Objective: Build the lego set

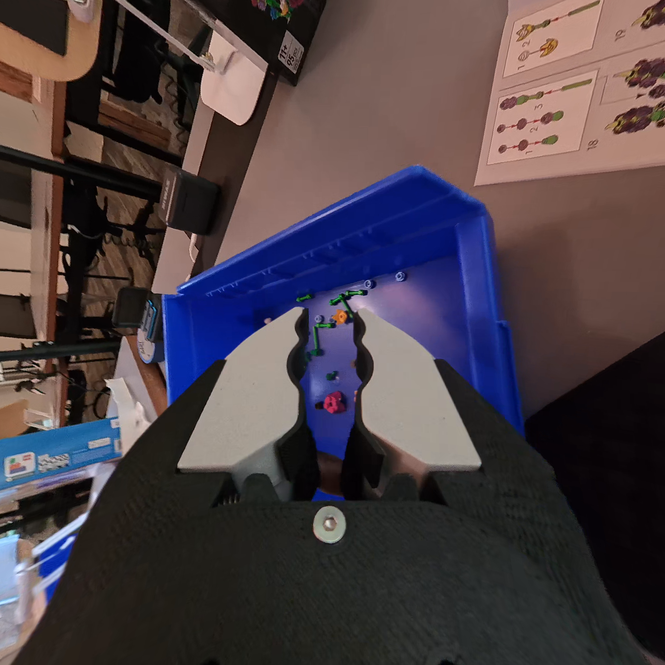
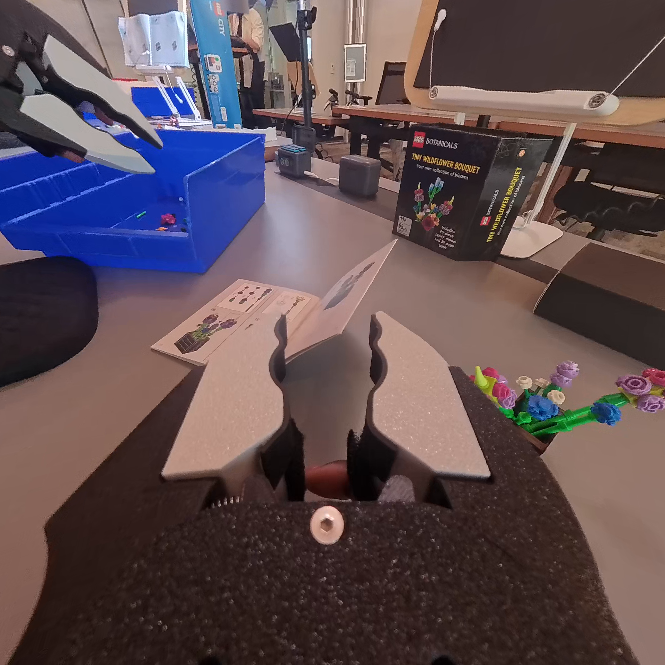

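**Left claw over the parts bin, right one parked by the bouquet**

My left claw [image 1: 331, 313] is hovering above the blue bin [image 1: 471, 288], pointed down into it, fingers spread with nothing between them. Through the gap I can see the loose bits on the bin floor: a magenta flower piece [image 1: 333, 402], a small orange piece [image 1: 340, 316], a few green stem pieces [image 1: 347, 297] and a couple of tiny clear round studs [image 1: 400, 276] near the far wall. None of it is touching my fingers.

My right claw [image 2: 327, 316] is low over the grey desk [image 2: 449, 324], also spread wide and empty. Right in front of its tips is the instruction booklet [image 2: 234, 316], lying open with one page standing up at an angle. Off to the right side of that claw sits the partly built bouquet [image 2: 539, 406], purple, blue, pink and white flowers on green stems stuck in a dark base, leaning out to the right.

Further back on the desk is the black set box [image 2: 464, 194], standing upright. From the right wrist view the bin is off to the left, well apart from the booklet.
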`<state>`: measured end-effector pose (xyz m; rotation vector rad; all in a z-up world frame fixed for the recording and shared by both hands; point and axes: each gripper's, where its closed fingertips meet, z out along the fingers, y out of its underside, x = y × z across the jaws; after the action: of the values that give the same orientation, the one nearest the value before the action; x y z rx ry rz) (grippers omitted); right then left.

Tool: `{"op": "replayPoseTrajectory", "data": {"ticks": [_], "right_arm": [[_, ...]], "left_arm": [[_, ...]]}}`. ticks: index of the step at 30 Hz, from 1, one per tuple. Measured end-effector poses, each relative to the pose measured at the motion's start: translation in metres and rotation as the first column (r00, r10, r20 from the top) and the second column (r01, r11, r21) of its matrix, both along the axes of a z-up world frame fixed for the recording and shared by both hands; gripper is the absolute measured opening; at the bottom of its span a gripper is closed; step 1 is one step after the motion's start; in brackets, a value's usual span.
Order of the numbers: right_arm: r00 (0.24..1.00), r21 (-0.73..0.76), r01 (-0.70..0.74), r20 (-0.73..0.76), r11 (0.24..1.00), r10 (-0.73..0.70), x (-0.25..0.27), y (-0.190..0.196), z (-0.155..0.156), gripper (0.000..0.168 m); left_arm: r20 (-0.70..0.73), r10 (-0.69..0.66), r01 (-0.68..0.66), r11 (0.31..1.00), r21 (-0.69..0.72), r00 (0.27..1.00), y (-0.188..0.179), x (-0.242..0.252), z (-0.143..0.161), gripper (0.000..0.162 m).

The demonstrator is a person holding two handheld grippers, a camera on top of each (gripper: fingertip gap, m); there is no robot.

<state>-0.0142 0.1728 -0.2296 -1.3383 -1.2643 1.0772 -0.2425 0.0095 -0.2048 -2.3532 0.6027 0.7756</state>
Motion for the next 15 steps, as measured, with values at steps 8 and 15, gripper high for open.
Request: {"op": "replayPoseTrajectory", "data": {"ticks": [8,15], "right_arm": [[0.997,0.093,-0.003,0.073,0.996,-0.003,-0.002,-0.003,-0.009,0.044],[0.993,0.128,-0.018,0.119,0.992,0.003,-0.003,-0.006,-0.015,0.045]], "left_arm": [[0.134,0.078,-0.092,0.991,0.102,0.988,0.012,0.025,-0.004,0.024],[0.106,0.112,-0.124,0.987,0.107,0.988,0.016,0.020,-0.009,0.025]]}}
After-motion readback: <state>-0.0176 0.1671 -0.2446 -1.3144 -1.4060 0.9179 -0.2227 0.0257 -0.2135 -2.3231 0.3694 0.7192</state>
